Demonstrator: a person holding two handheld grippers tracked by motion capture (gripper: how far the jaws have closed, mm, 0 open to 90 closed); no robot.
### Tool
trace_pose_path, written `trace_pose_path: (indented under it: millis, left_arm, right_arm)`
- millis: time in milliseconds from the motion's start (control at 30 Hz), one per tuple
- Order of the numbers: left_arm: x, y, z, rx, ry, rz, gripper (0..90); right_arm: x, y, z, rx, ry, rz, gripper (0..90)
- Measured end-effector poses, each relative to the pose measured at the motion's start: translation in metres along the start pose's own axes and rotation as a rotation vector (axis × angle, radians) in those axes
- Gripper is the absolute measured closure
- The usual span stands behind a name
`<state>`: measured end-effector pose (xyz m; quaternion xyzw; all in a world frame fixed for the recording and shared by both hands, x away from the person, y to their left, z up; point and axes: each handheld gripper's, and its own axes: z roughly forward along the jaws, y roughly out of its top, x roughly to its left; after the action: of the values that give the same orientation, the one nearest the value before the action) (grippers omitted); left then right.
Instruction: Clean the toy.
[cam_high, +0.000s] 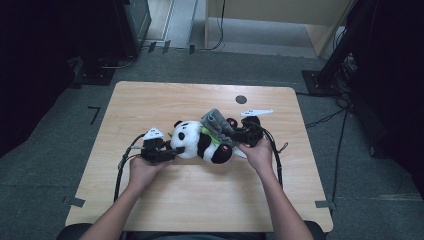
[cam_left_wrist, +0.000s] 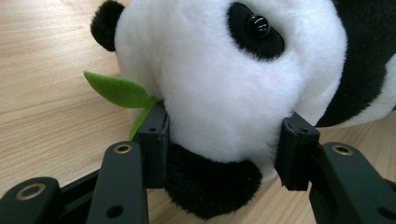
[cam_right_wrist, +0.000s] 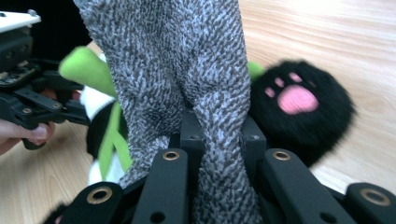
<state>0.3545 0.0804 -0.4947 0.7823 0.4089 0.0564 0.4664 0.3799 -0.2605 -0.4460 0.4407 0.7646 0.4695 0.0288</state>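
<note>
So there's a plush panda (cam_high: 197, 142) lying on its side around the middle of the wooden table (cam_high: 150, 100), a bit toward the person's edge. Its long axis runs pretty much left-right across the table: head at the person's left, black feet at the right. One foot with a pink paw print (cam_right_wrist: 299, 100) faces the right gripper's camera.

The left gripper (cam_high: 159, 151) has its jaws clamped on the panda's head, one pad on each side of the white face, squeezing the fluff in a little. In the left gripper view a green felt leaf (cam_left_wrist: 119, 91) sticks out right by one jaw, and the black ear (cam_left_wrist: 105, 23) sits above that.

The right gripper (cam_high: 240, 134) is pinched tight on a grey knit cloth (cam_right_wrist: 182, 65), looks like a little garment or sock, can't really tell which. The fabric bunches between the pads and stands up from there, over the panda's lower body. Whether it's actually around the foot or just draped against it, I can't tell.

No containers on the table that I can see.
</note>
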Motion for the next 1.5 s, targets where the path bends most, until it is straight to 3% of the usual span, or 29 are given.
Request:
trace_pose_path:
  millis: [333, 467, 567, 733, 867, 933, 1033, 1133, 1200, 1367, 1500]
  left_arm:
    - [0.005, 0.006, 0.001, 0.005, -0.024, -0.066, 48.6]
    - [0.008, 0.01, 0.002, 0.003, -0.04, -0.109, 49.0]
    - [0.008, 0.011, 0.001, 0.01, -0.042, -0.112, 49.1]
    - [0.007, 0.013, 0.001, 0.008, -0.031, -0.102, 49.2]
    - [0.007, 0.015, -0.001, 0.005, -0.021, -0.095, 49.4]
    - [0.008, 0.017, -0.003, 0.002, -0.003, -0.095, 50.3]
    - [0.01, 0.017, -0.006, -0.007, 0.016, -0.104, 51.7]
    - [0.01, 0.017, -0.005, -0.008, 0.017, -0.097, 51.8]
    - [0.01, 0.016, -0.005, -0.009, 0.019, -0.091, 51.7]
    - [0.008, 0.016, -0.005, -0.007, 0.026, -0.087, 51.5]
    - [0.008, 0.015, -0.005, -0.01, 0.026, -0.088, 51.5]
  right_arm:
    - [-0.02, -0.018, -0.013, 0.016, -0.032, 0.061, 78.7]
    - [-0.034, -0.031, -0.016, 0.063, -0.08, 0.105, 78.8]
    - [-0.04, -0.038, -0.013, 0.065, -0.077, 0.14, 78.9]
    - [-0.046, -0.046, -0.009, 0.097, -0.108, 0.152, 78.8]
    - [-0.051, -0.048, -0.008, 0.163, -0.184, 0.142, 78.5]
    - [-0.056, -0.047, -0.013, 0.157, -0.217, 0.158, 78.6]
    - [-0.059, -0.042, -0.027, 0.089, -0.245, 0.169, 78.7]
    - [-0.054, -0.033, -0.044, -0.029, -0.227, 0.167, 78.7]
    - [-0.047, -0.026, -0.051, -0.076, -0.211, 0.149, 78.6]
    - [-0.021, -0.008, -0.061, -0.128, -0.152, 0.093, 78.5]
    - [0.007, 0.004, -0.062, -0.122, -0.105, 0.02, 78.5]
